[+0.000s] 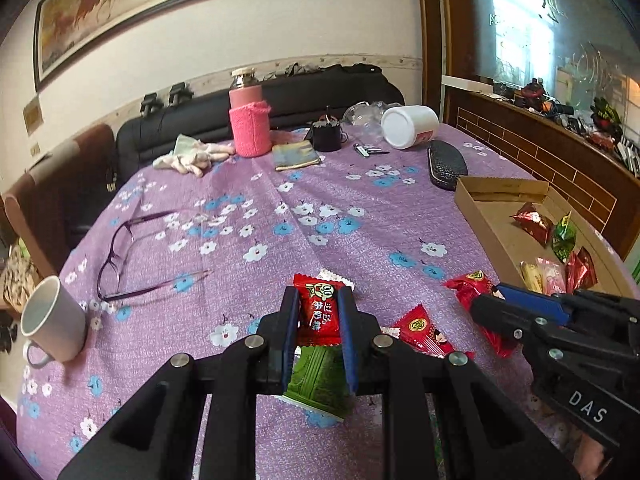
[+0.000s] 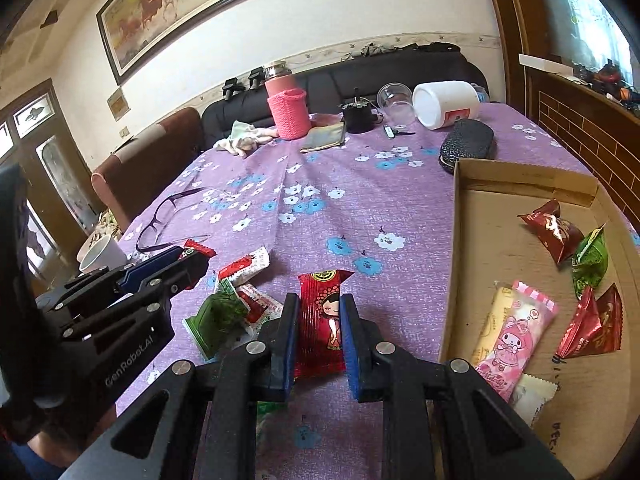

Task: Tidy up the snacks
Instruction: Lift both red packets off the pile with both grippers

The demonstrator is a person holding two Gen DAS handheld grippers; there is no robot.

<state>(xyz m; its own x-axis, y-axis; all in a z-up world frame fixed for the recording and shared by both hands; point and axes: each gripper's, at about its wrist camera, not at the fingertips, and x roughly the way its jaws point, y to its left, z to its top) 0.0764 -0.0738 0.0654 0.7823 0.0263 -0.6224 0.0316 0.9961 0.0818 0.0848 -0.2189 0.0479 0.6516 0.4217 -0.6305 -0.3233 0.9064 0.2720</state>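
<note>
Framed horse painting (image 2: 192, 4) hung on the cream wall, black sofa (image 2: 360, 80) far beyond the fingertips, brown chair (image 2: 144, 160) off left, brick-patterned wooden counter (image 1: 552, 164) right, bright window glare.

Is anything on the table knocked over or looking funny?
Yes. The big white jar at the far end of the table lies tipped on its side near the pink bottle, which stands upright.

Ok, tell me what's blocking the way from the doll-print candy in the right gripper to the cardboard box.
Nothing visible. The right gripper holds the red doll-print candy above bare tablecloth, and the cardboard box lies open just to its right, with free floor among the snacks inside.
</note>
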